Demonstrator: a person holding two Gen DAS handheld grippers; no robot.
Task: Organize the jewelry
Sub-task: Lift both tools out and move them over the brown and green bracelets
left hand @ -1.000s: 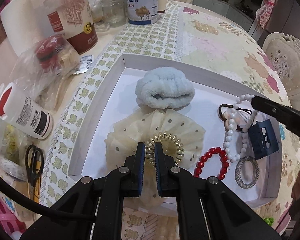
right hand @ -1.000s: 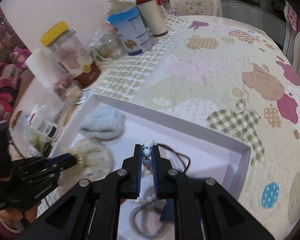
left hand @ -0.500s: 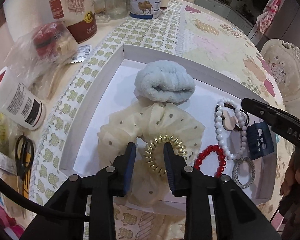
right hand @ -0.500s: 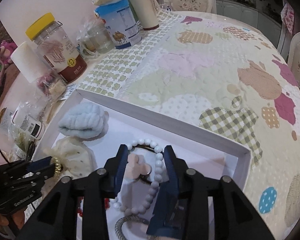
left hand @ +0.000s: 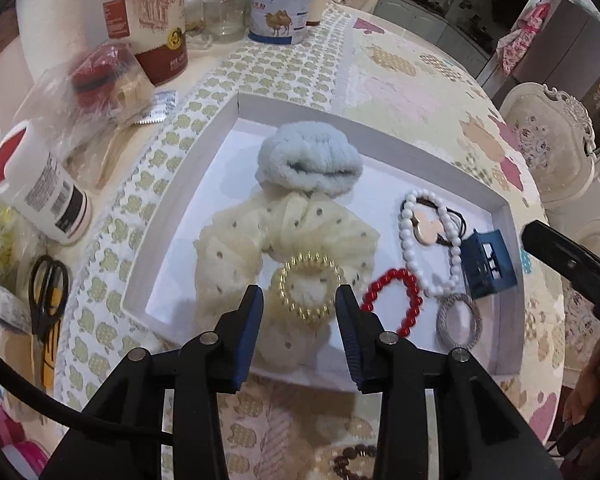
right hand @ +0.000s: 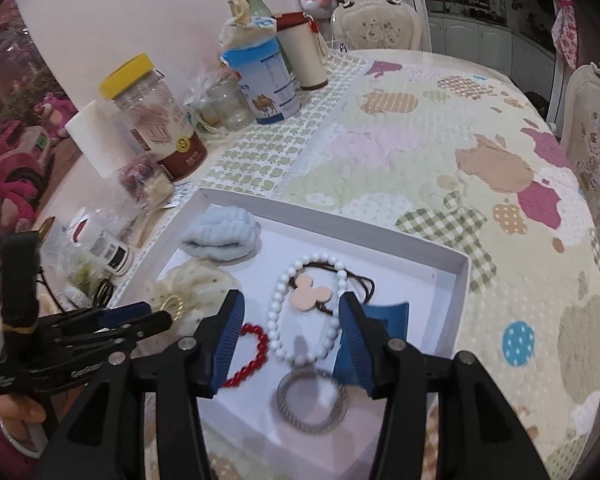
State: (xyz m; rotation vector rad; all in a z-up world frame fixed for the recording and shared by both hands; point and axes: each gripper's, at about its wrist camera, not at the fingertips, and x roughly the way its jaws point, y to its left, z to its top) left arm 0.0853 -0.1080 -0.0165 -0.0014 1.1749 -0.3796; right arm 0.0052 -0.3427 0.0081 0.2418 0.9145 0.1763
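Left gripper (left hand: 299, 300), bottom centre of its view: jaws opening, nothing gripped, gold coil hair tie (left hand: 309, 287) lying free between the tips on a cream scrunchie (left hand: 260, 240). Right gripper (right hand: 290, 322): jaws opening, empty, over a white bead bracelet (right hand: 305, 312). Mid-frame, white tray (left hand: 380, 132) also holds red bracelet (left hand: 396, 300), grey ring (left hand: 459, 320), blue clip (left hand: 486, 266); farthest, blue scrunchie (left hand: 310, 160).

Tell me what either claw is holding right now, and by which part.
Nothing. The left claw is opening above the gold coil hair tie; the right claw is opening over the white bead bracelet.
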